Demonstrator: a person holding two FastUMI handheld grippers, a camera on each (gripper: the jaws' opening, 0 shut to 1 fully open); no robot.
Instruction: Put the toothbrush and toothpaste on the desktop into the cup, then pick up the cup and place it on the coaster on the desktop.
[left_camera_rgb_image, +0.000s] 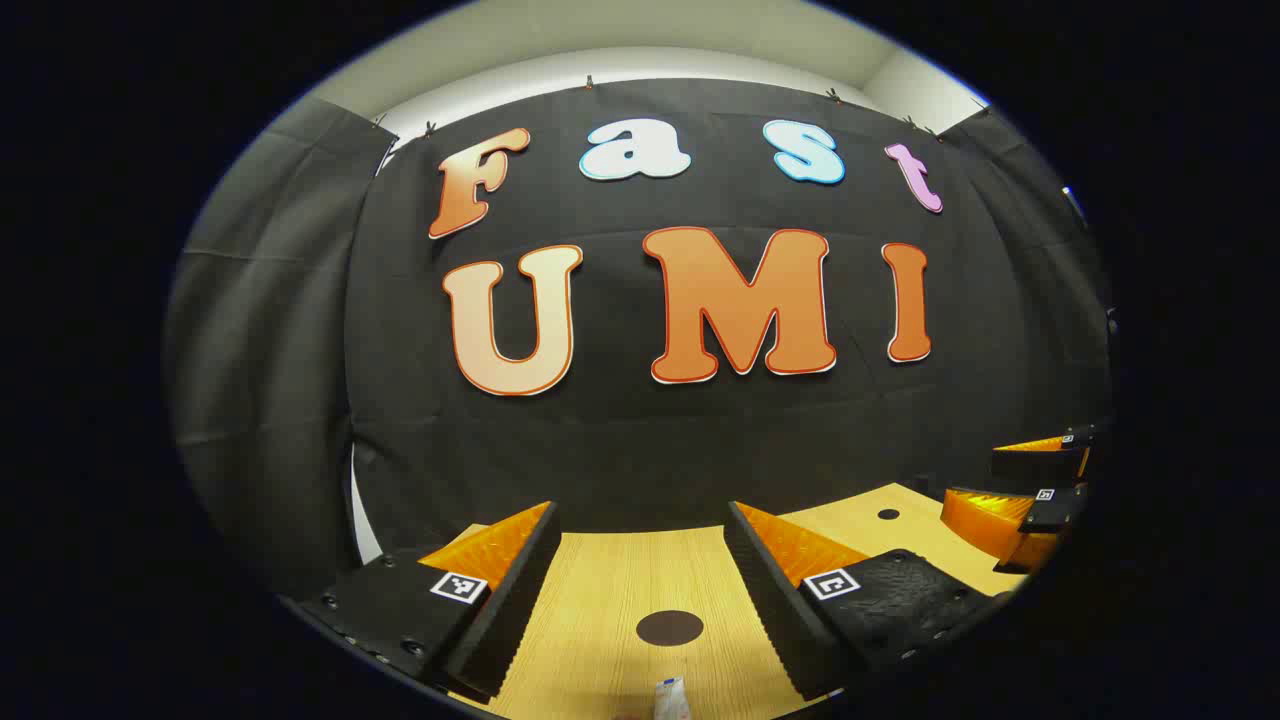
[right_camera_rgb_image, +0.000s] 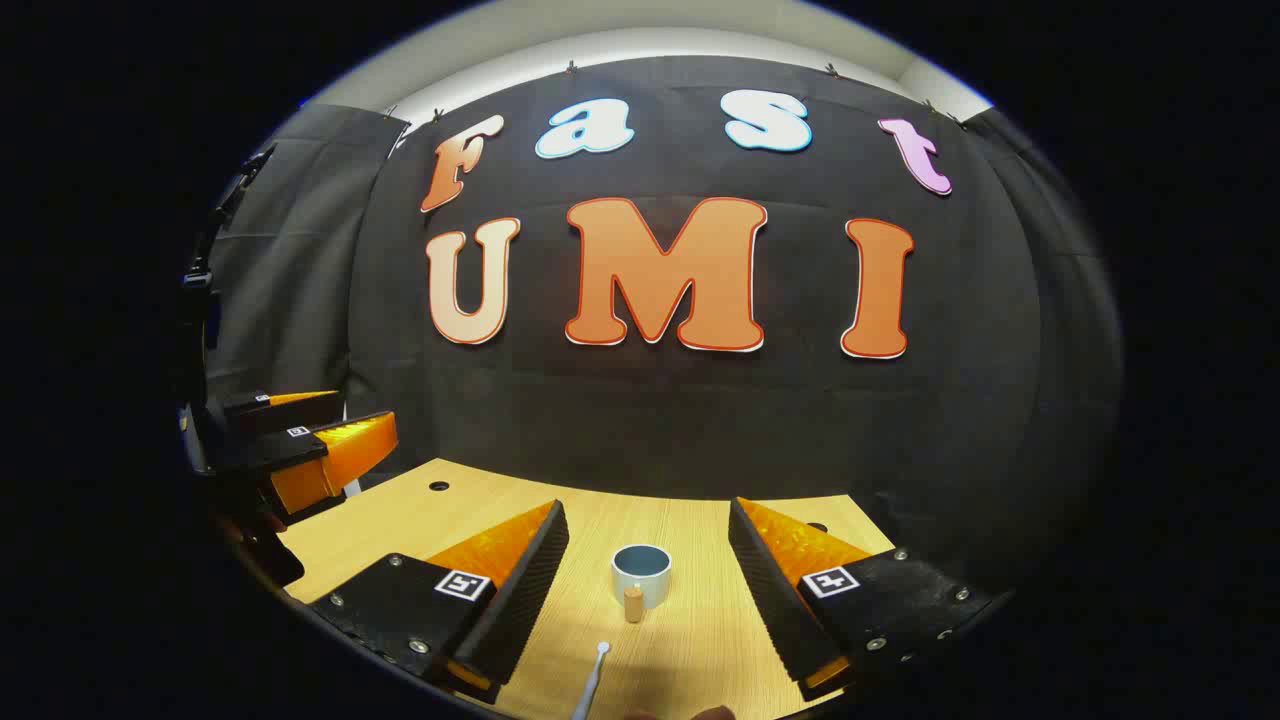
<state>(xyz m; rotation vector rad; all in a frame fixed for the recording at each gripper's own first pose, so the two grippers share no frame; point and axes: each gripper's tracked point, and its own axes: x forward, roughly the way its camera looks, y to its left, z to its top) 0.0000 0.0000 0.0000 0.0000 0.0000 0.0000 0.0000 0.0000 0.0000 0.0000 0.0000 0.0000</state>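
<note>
the toothbrush (right_camera_rgb_image: 591, 682) lay just near of the right gripper (right_camera_rgb_image: 648, 570), its long axis pointing far toward the cup (right_camera_rgb_image: 641, 574); both grippers' fingers stood apart, empty.

no readable text, only coded square tags

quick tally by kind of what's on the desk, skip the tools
cup: 1
toothbrush: 1
toothpaste tube: 1
coaster: 1
small wooden peg: 1
total: 5
</note>
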